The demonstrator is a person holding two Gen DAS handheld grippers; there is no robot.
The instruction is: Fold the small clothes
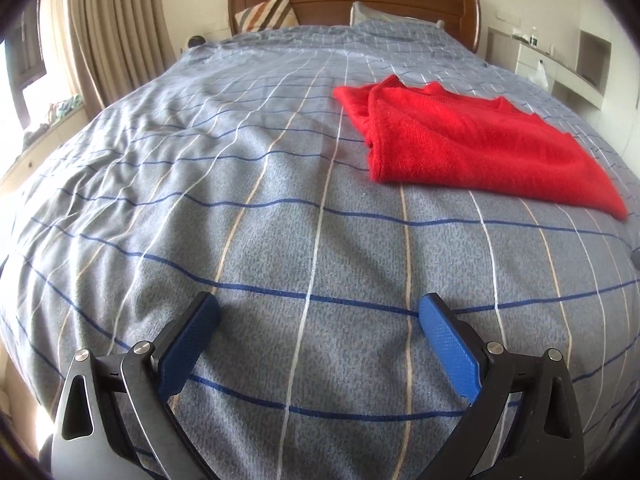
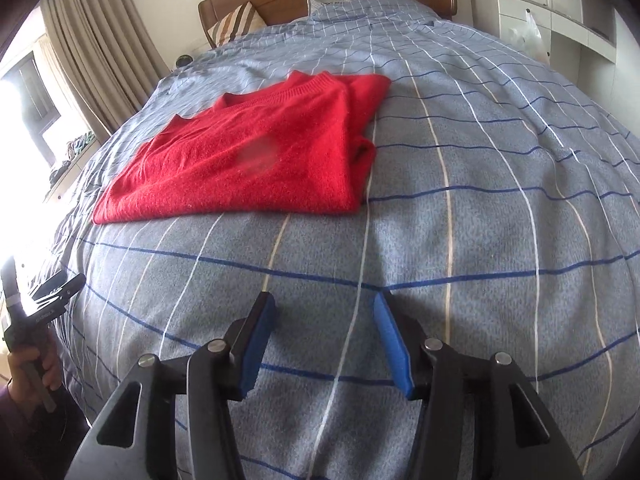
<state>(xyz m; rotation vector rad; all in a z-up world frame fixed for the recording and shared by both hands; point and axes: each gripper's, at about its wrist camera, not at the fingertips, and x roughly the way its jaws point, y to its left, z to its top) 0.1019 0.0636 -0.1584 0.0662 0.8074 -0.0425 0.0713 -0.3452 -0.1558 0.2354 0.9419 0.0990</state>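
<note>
Left wrist view: red sweater point(image 1: 472, 144), folded, far right on bed point(image 1: 240, 200). Left gripper point(image 1: 320, 320) jaws wide apart, empty; right gripper point(image 2: 325, 320) jaws apart, empty.

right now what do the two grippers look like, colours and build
Both match. The left gripper and the right gripper each have two black angular fingers faced with textured blue pads, silver round rivets at the joints and triangular cut-outs in the outer links. No cables show.
</note>
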